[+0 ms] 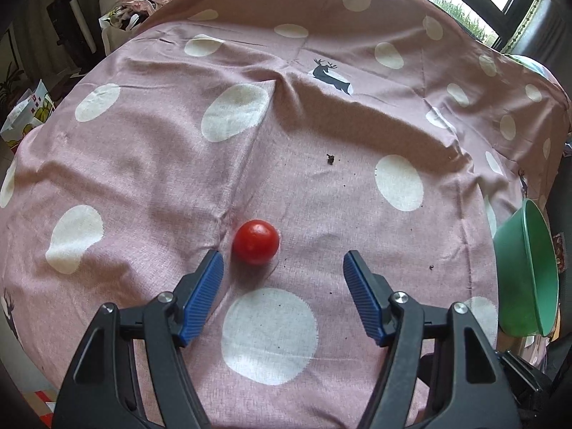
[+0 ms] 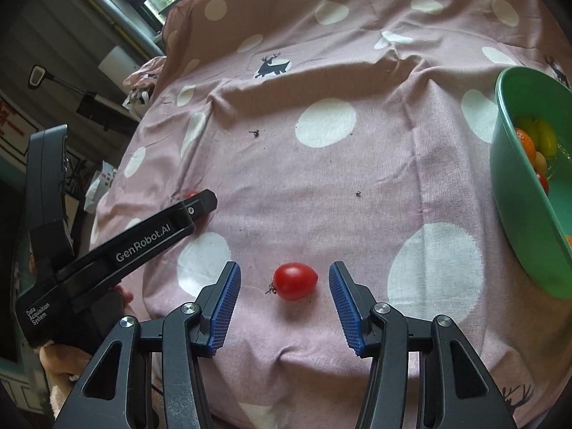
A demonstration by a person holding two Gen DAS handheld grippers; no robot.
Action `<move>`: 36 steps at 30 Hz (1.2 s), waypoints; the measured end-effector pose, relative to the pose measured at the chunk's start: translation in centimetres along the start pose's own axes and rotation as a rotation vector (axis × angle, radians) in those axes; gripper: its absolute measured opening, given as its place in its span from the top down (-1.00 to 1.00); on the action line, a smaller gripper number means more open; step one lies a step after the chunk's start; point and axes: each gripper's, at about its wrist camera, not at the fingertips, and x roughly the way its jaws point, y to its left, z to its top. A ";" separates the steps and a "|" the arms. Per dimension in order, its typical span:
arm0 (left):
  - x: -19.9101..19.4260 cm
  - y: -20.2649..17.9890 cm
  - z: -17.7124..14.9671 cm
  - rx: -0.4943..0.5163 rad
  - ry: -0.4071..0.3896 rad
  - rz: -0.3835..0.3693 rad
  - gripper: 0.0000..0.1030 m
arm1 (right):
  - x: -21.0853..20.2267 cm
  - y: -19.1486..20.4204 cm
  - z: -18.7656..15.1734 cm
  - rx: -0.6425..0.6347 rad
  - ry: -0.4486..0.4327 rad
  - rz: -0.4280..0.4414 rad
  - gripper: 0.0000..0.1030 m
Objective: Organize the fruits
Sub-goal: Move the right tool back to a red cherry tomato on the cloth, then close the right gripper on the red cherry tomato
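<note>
Surface: pink cloth [image 1: 150,164] with white dots and small deer prints, creased, spread over the whole work area; a few dark crumbs [image 1: 330,159] lie on it.

Left gripper [image 1: 282,268]: black frame, blue ribbed pads, jaws apart and holding nothing. A round cherry tomato [image 1: 255,242] lies on the cloth just ahead of its left pad, not touched.

Right gripper [image 2: 285,279]: same make, jaws apart, nothing grasped. An oval cherry tomato [image 2: 295,281] with a bit of dried stem lies on the cloth between its pads, clear of both.

Green bowl [image 2: 525,214]: at the right edge of the cloth, holding orange, yellow and red fruits [image 2: 536,143].

From the right wrist view, the left gripper [image 2: 200,202] reaches in from the left, marked "GenRobot.AI".
</note>
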 end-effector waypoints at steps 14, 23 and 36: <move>1.6 -0.4 0.0 0.022 0.031 0.019 -0.04 | 1.3 -0.1 -0.5 -0.019 0.047 -0.057 0.13; 2.3 0.2 0.2 -0.010 0.048 0.010 0.11 | 1.8 0.1 -0.5 -0.034 0.057 -0.072 0.24; 2.4 0.5 0.4 -0.023 0.035 -0.001 0.35 | 2.2 0.4 -0.6 -0.049 0.068 -0.063 0.27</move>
